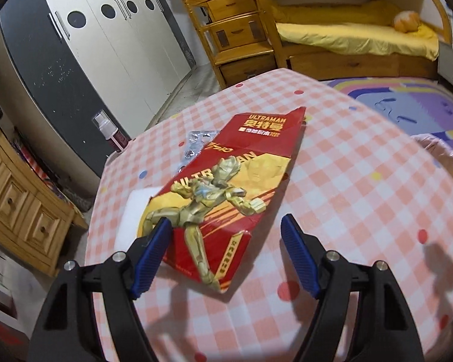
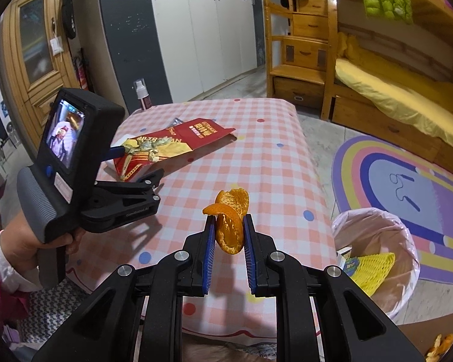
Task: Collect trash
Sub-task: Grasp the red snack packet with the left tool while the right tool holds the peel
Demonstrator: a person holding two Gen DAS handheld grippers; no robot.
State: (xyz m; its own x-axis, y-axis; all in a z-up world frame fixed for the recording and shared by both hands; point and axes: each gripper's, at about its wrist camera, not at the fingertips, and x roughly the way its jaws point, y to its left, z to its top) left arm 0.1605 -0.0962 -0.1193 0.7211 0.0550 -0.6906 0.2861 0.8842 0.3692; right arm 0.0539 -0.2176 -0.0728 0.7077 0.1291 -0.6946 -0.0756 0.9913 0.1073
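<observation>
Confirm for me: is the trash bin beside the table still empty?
No, the trash bin already holds a yellow foam net and a small carton, seen in the right wrist view.

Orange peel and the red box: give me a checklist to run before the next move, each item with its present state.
1. Right hand-held gripper clamped on the orange peel: ok, both pads press on it.
2. Trash bin open and beside the table: ok, the liner mouth gapes, with yellow foam netting inside.
3. Peel over the bin: not ok, it hangs above the tablecloth.
4. Left hand-held gripper open: ok, jaws wide apart.
5. Red Ultraman box gripped: not ok, it lies flat on the table; one finger overlaps its edge.
6. Box free of the white foam piece beside it: cannot tell.
</observation>
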